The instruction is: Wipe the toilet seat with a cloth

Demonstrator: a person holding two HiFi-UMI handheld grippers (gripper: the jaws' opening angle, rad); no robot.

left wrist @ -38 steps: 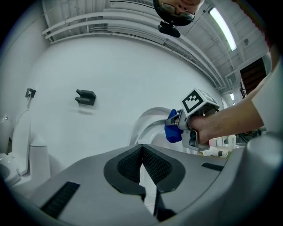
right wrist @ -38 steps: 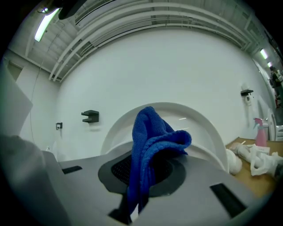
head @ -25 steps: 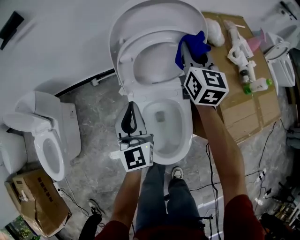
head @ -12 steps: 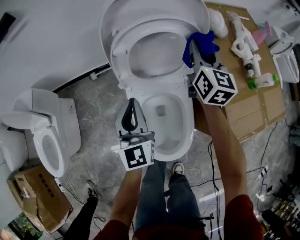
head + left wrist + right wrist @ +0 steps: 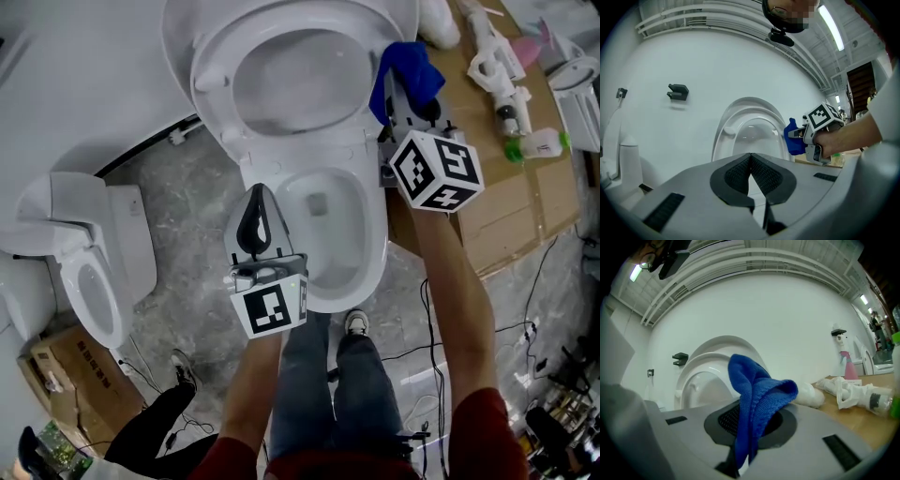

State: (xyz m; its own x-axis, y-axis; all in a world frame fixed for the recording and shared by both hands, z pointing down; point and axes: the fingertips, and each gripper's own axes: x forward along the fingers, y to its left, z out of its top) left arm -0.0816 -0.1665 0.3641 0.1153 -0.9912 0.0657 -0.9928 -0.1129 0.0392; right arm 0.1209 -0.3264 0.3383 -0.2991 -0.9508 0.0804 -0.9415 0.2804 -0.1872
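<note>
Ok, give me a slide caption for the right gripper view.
Right gripper clamps a blue cloth, with the raised toilet seat beyond.

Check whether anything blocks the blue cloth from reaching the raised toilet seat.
Nothing visible does: the blue cloth, clamped in the right claw, is right beside the raised toilet seat's edge.

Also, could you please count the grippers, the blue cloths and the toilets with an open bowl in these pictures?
Grippers: 2, the left gripper and the right gripper
Blue cloths: 1, the cloth in the right gripper
Toilets with an open bowl: 2, the middle toilet and the left toilet
Total: 5
</note>
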